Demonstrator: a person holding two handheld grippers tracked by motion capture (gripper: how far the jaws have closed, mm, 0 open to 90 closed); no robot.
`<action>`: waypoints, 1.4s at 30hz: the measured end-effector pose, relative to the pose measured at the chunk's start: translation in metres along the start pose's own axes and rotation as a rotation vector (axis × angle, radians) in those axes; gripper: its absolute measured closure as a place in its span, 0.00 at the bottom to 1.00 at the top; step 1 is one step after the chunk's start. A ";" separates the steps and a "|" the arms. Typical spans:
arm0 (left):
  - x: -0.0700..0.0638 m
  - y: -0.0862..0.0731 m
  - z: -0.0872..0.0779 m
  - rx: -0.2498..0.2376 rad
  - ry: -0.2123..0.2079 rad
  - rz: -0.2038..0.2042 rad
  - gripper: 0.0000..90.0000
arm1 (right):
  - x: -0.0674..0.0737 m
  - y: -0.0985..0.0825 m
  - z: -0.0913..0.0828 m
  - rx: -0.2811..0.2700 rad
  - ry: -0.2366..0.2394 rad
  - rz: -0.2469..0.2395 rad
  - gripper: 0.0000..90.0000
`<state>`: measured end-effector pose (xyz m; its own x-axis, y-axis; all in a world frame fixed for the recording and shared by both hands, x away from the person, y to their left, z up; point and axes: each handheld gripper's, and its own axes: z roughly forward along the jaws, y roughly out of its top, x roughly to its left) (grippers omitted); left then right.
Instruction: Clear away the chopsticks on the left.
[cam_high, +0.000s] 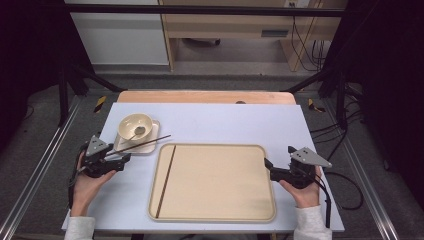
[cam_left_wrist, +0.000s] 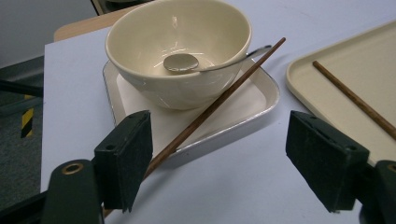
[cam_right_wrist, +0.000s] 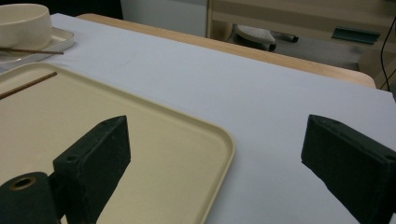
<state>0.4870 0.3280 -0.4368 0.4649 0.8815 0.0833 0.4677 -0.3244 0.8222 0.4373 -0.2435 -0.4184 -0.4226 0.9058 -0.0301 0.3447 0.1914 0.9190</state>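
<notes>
L gripper (cam_left_wrist: 219, 158): jaws wide apart, nothing held; chopstick (cam_left_wrist: 219, 100) just by its left jaw.
Chopstick: leans on small plate (cam_left_wrist: 261, 93), beside bowl (cam_left_wrist: 177, 46) w/ spoon (cam_left_wrist: 182, 63).
R gripper (cam_right_wrist: 215, 163): jaws wide, empty, over tray (cam_right_wrist: 187, 140) corner.

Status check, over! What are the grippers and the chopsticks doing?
Both grippers open. Left gripper at brown wooden chopstick across white square plate. Right gripper idle. Nothing in the way.

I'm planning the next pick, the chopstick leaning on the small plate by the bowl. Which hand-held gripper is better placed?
Left. The left hand-held gripper is open right at the chopstick on the small plate. The right hand-held gripper sits across the tray.
</notes>
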 end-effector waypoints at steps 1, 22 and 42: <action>0.001 0.000 0.002 0.001 -0.001 -0.001 0.26 | 0.000 0.000 0.001 0.001 -0.002 0.000 0.09; 0.025 -0.005 0.040 0.051 0.023 0.001 0.46 | 0.001 -0.001 0.003 0.004 -0.005 0.000 0.10; 0.028 -0.006 0.049 0.080 -0.016 0.019 0.72 | 0.002 -0.003 0.005 0.016 -0.005 -0.008 0.10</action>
<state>0.5340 0.3375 -0.4671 0.4854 0.8697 0.0890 0.5172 -0.3678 0.7728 0.4400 -0.2402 -0.4229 -0.4209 0.9063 -0.0394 0.3547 0.2044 0.9124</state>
